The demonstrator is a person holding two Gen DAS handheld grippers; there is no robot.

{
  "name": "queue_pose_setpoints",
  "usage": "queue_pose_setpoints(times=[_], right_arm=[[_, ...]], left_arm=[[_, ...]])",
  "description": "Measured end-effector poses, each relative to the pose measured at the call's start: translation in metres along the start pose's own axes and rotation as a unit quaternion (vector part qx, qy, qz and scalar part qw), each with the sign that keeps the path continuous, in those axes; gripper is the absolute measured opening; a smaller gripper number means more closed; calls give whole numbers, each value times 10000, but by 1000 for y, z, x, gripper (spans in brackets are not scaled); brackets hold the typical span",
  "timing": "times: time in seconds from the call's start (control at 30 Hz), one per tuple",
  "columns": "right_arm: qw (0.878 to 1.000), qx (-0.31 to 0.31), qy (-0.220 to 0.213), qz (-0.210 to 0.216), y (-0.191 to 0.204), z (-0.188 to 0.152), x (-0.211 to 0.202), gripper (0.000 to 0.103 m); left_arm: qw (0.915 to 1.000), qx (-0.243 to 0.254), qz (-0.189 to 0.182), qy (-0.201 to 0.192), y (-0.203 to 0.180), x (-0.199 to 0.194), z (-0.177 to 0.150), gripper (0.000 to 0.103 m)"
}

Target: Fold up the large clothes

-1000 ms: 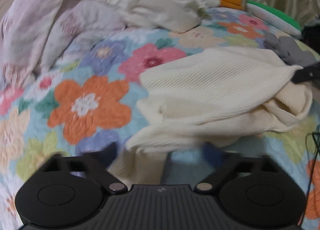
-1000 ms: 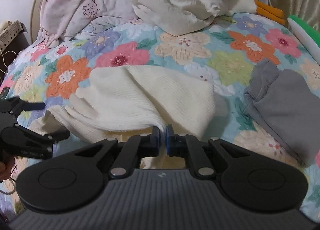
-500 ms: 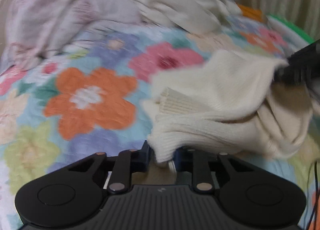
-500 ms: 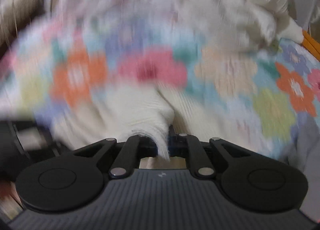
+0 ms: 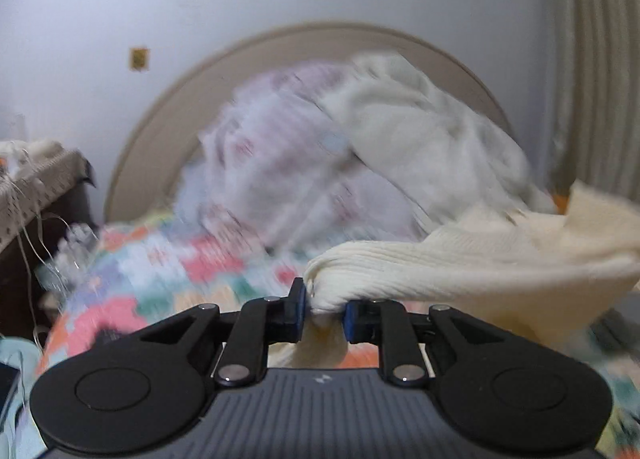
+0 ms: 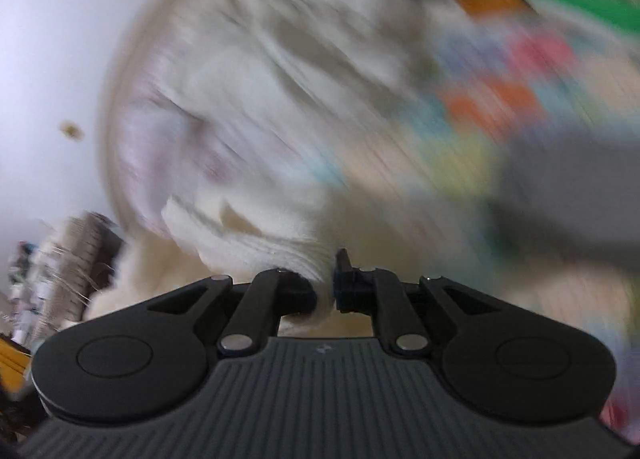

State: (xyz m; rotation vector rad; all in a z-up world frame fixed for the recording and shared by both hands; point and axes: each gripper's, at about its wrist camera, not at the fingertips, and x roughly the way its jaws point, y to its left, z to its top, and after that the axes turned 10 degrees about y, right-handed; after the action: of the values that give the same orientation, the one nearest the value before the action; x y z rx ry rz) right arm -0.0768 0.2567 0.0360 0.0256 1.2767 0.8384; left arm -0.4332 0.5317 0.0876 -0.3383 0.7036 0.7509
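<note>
Pinching the cream ribbed sweater (image 5: 460, 271) are the left gripper (image 5: 324, 309) and right gripper (image 6: 325, 287), above the floral bedspread (image 5: 168, 279).

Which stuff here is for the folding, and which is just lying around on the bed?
For the folding:
cream sweater
left gripper, jaws shut on it
right gripper, jaws shut on it

Just lying around:
flowery quilt
heap of pale bedding
headboard
</note>
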Motion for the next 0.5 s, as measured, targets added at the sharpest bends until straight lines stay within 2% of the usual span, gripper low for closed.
queue_pose_setpoints(times=[0.03, 0.07, 0.1, 0.13, 0.2, 0.23, 0.27, 0.3, 0.37, 0.43, 0.47, 0.5], right_arm=[[9983, 190, 426, -364, -20, -18, 21, 17], [9955, 305, 684, -586, -30, -28, 32, 20], [9923, 388, 908, -743, -41, -40, 42, 20], [9909, 348, 979, -851, -44, -48, 43, 22], [9912, 100, 850, -1013, -38, -57, 32, 44], [9914, -46, 709, -1095, -32, -58, 24, 49], [9899, -415, 386, -1300, -17, -60, 10, 59], [9851, -831, 89, -1504, -2, -60, -1, 64], [9756, -1407, -160, -1679, 19, -59, -5, 65], [9630, -2145, -330, -1600, 44, -55, 7, 65], [9557, -2486, -394, -1524, 56, -53, 15, 65], [9500, -2737, -374, -1457, 64, -52, 26, 65]], left_arm=[[9985, 64, -250, 484, -9, 7, -19, 20], [9960, 88, -380, 808, -13, 15, -30, 20], [9901, 86, -547, 1290, -17, 28, -45, 22], [9790, 31, -713, 1912, -20, 46, -64, 24], [9649, -103, -799, 2499, -16, 62, -81, 25], [9552, -247, -846, 2825, -9, 68, -91, 30], [9524, -347, -877, 2898, -3, 66, -93, 33], [9514, -451, -898, 2910, 2, 62, -93, 38], [9562, -646, -908, 2707, 13, 45, -83, 46], [9653, -742, -908, 2332, 17, 25, -70, 69], [9697, -793, -923, 2117, 19, 16, -63, 76], [9741, -849, -961, 1863, 18, 8, -57, 94]])
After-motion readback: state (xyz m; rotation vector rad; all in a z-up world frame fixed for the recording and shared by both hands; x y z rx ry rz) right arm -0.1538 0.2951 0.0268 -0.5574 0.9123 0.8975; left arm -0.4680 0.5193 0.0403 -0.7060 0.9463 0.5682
